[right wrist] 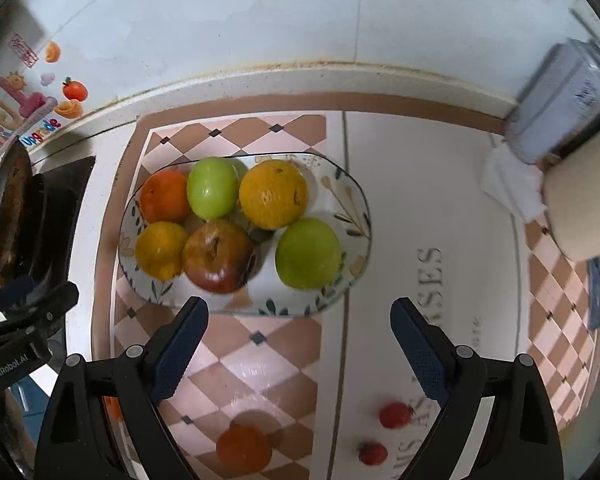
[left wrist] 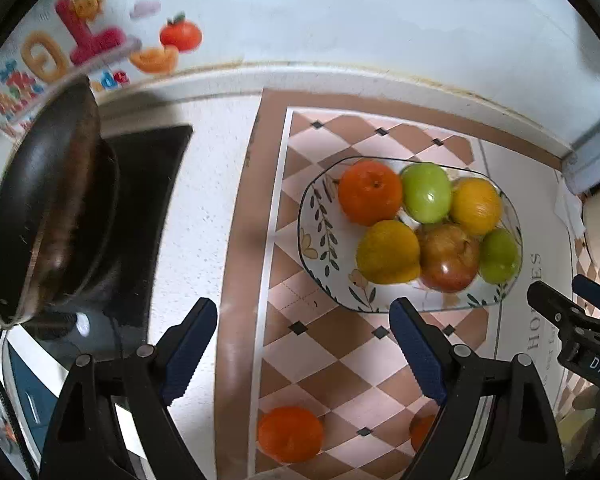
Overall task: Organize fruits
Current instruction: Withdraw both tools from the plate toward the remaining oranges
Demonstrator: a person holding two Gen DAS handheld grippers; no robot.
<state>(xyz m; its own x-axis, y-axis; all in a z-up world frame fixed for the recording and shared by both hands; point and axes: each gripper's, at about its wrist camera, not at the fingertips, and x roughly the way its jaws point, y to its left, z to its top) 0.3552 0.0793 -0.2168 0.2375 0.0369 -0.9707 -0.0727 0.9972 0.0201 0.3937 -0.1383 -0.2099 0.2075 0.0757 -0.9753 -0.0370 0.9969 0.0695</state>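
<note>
A dark pan (left wrist: 44, 208) sits left of the checkered mat (left wrist: 320, 360) on the worktop (left wrist: 204, 208). The other tool's body reads "GenRobot.AI". The floral plate (right wrist: 352, 200) on the mat holds oranges, green apples and a red apple (right wrist: 218, 256); a loose orange (left wrist: 290, 434) and two strawberries (right wrist: 396, 415) lie nearer. Left tool (left wrist: 304, 344) and right tool (right wrist: 300, 344) both hang released, empty.
</note>
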